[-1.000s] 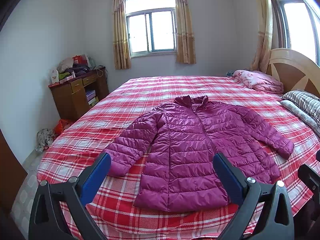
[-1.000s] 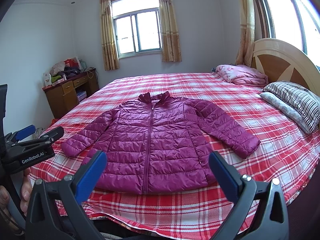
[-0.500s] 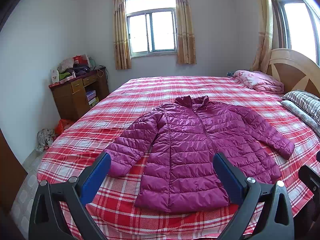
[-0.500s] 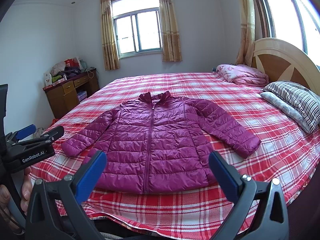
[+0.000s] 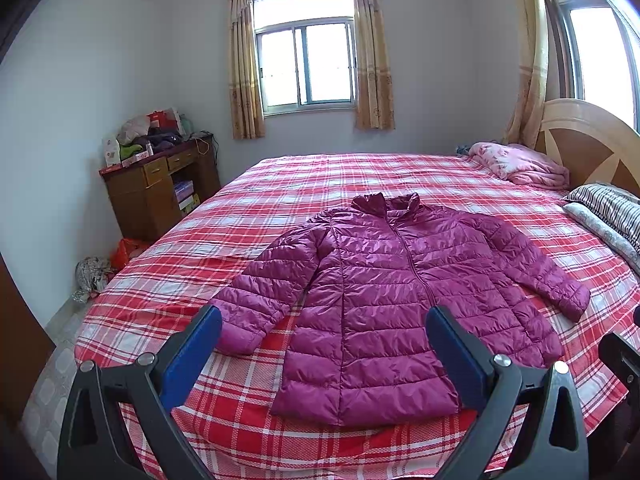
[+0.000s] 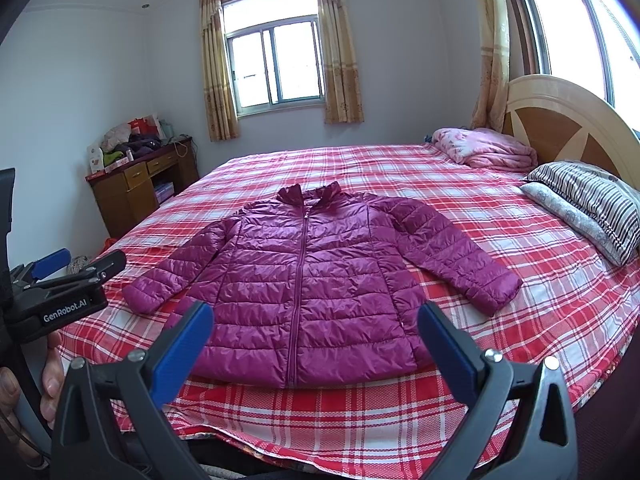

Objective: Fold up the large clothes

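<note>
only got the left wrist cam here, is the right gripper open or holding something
Observer: Open. The right gripper has its blue pads wide apart with nothing between them, pointed at the hem of the purple jacket.
Operator: how does my left gripper look from that side
Observer: The left gripper shows side-on at the left edge, jaws apart, off the near corner of the bed and clear of the sleeve cuff.
Operator: anything near it i should know about
Observer: Only the person's bare left hand holding it from below; nothing else is close.
</note>
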Motion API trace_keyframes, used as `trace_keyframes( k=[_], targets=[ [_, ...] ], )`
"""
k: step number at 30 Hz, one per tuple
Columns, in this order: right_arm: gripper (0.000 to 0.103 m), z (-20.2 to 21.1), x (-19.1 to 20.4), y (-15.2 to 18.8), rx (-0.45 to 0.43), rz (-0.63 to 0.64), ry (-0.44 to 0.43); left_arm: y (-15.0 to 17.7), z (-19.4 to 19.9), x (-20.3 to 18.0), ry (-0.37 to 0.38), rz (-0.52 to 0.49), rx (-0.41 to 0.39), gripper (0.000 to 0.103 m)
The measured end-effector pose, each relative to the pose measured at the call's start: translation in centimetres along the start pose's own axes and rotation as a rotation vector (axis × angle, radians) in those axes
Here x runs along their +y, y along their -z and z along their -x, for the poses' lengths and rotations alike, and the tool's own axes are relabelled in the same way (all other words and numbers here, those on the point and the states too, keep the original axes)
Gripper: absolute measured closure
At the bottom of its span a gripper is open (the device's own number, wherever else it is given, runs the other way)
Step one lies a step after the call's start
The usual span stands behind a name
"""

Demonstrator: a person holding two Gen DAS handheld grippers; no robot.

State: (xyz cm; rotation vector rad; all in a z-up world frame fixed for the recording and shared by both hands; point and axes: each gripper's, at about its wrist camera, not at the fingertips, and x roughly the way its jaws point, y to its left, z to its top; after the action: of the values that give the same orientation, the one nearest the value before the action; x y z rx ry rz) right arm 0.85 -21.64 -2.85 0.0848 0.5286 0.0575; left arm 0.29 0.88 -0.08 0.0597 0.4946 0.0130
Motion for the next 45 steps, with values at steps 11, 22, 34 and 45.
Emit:
trace_keyframes(
  k=[11, 22, 34, 45],
  targets=[
    [0.0, -0.1, -0.1, 0.1, 0.003, -0.002, 0.0, 0.1, -0.1, 0.1, -0.002, 0.0, 0.0, 0.001],
    [0.0, -1.3, -1.1, 0.5, 0.007, -0.013, 0.013, 0.3, -1.3, 0.2, -0.002, -0.001, 0.019, 0.001],
    [0.0, -9.2, -8.3, 2.2, 0.114, -0.135, 0.12, 1.1, -10.4, 1.5, -0.034, 0.025, 0.106, 0.001],
    [0.01, -17.3, -21.6, 3.8, 0.271, -0.428, 0.284, 0.5, -21.9, 1.4, -0.083, -0.018, 0.153, 0.001]
  ],
)
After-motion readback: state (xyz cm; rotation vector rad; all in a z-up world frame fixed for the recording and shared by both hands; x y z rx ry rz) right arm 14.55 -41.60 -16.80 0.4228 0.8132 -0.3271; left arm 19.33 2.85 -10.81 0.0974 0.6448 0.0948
